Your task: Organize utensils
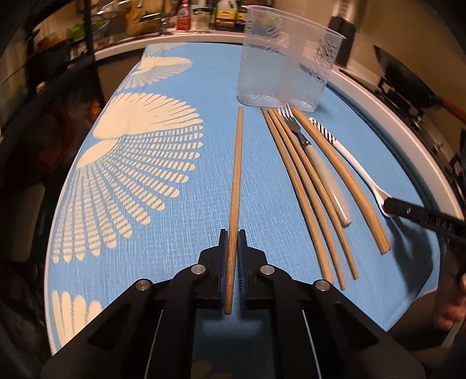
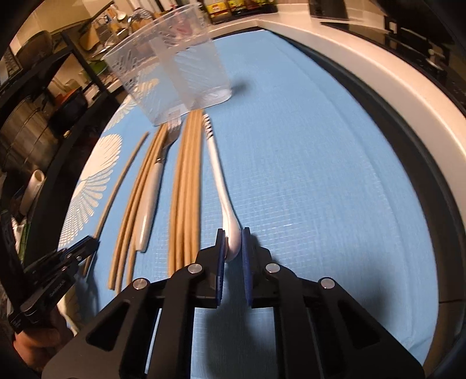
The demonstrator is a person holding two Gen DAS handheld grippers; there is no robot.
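My left gripper [image 1: 232, 237] is shut on the near end of a single bamboo chopstick [image 1: 236, 180], which points toward the clear plastic container [image 1: 282, 64]. My right gripper [image 2: 234, 237] is shut on the handle end of a white toothbrush [image 2: 217, 163] with striped bristles. Between them lie several more chopsticks [image 1: 294, 186] and a fork with a pale handle [image 1: 317, 166]. The container also shows in the right wrist view [image 2: 171, 73], standing upright just beyond the utensils. The right gripper shows at the edge of the left wrist view [image 1: 419, 217].
A blue mat with white fan patterns [image 1: 151, 163] covers the white table [image 2: 378, 75]. A black shelf rack [image 2: 35, 96] with pots stands to the left. Bottles [image 1: 204, 17] line the far counter. A stove top [image 2: 407, 32] lies at the far right.
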